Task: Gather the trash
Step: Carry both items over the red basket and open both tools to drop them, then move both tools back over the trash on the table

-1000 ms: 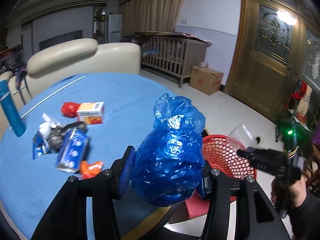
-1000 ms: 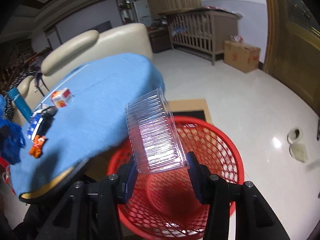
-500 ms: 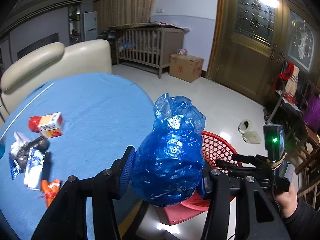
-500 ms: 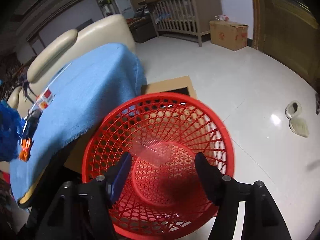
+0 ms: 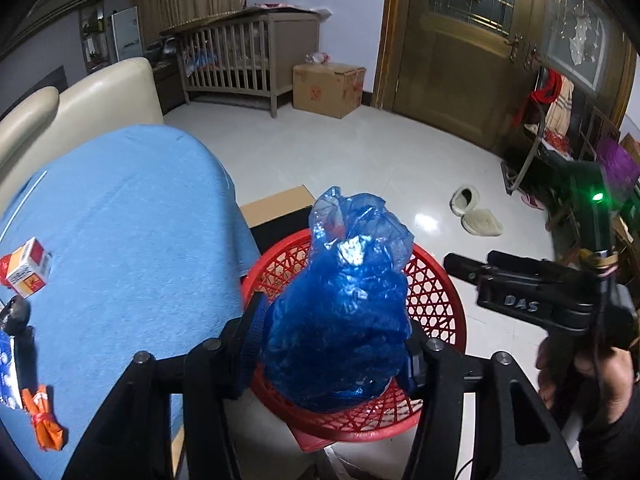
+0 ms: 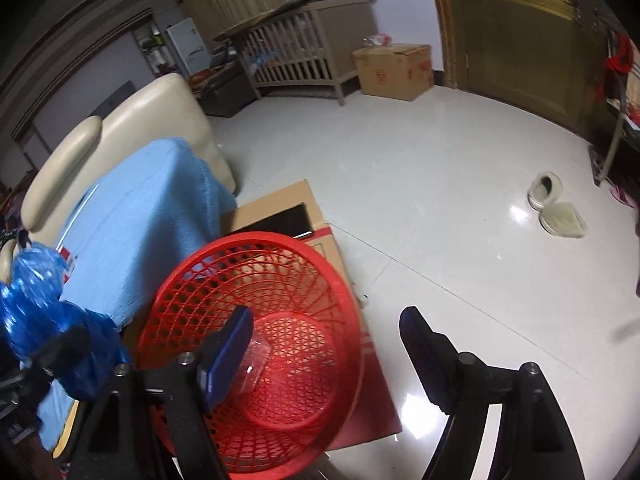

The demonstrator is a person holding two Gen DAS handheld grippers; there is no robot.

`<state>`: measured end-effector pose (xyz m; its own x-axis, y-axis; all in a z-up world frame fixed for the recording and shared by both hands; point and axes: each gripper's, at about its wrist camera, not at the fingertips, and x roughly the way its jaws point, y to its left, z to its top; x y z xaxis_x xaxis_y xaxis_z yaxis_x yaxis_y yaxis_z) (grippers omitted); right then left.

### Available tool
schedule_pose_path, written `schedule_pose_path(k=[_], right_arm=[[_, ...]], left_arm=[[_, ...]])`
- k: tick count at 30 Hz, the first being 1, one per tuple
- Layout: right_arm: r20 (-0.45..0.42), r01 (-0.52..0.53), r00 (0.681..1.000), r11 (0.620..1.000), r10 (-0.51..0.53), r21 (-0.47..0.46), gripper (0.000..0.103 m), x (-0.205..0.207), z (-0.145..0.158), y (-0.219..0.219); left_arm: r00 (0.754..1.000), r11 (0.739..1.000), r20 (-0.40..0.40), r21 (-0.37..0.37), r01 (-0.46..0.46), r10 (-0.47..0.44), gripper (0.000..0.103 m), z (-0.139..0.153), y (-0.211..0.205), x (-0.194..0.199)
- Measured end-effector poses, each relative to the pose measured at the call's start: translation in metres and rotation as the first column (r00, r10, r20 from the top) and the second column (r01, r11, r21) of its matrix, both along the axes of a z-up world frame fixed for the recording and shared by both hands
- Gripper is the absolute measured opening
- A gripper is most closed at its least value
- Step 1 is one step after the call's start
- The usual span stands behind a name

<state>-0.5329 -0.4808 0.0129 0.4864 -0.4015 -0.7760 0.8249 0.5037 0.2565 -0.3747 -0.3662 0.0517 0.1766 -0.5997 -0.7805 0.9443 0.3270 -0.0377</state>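
Observation:
My left gripper (image 5: 334, 340) is shut on a crumpled blue plastic bag (image 5: 344, 304) and holds it above the red mesh basket (image 5: 436, 292) on the floor beside the table. The bag also shows at the left of the right wrist view (image 6: 44, 308). My right gripper (image 6: 326, 344) is open and empty, just right of and above the basket (image 6: 256, 340). A clear plastic container (image 6: 260, 360) lies in the basket's bottom. The right gripper also shows in the left wrist view (image 5: 472, 270).
The blue-clothed table (image 5: 120, 232) holds a red-and-white box (image 5: 28, 272), an orange wrapper (image 5: 44, 424) and other trash at its left edge. Flat cardboard (image 6: 280, 208) lies under the basket. Slippers (image 6: 556, 208), a cardboard box (image 6: 394, 70) and a crib (image 6: 296, 52) stand on the floor.
My right gripper opened and dropped the clear container into the basket, then drew back to the right. My left gripper carried the blue bag from over the table to above the basket.

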Motion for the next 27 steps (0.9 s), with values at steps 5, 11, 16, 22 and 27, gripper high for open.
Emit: schedule_pose_path(k=[5,11,16,22,27], right_arm=[[0.008,0.022,1.0,1.0,-0.022,-0.006,0.085,-0.006,0.006,-0.001],[-0.024,0.013,1.0,0.999,-0.014,-0.04,0.092,0.005,0.017,0.004],[-0.053,-0.054,0.997,0.998,0.053,-0.023,0.092,0.03,0.021,0.016],[-0.1,-0.152,0.984,0.986,0.145,-0.068,0.092,0.07,0.03,0.05],[-0.146,-0.225,0.967,0.968,0.208,-0.109,0.092,0.105,0.042,0.081]], left_arm=[[1.0,0.999,0.016,0.049,0.0,0.0,0.076,-0.009,-0.008,0.0],[0.997,0.997,0.011,0.035,-0.072,0.071,0.077,-0.001,0.008,0.018],[0.987,0.987,0.028,-0.008,-0.159,0.159,0.078,0.014,0.042,0.039],[0.961,0.96,0.025,-0.061,-0.272,0.274,0.081,0.025,0.091,0.066],[0.93,0.927,0.011,-0.082,-0.366,0.368,0.081,0.025,0.132,0.089]])
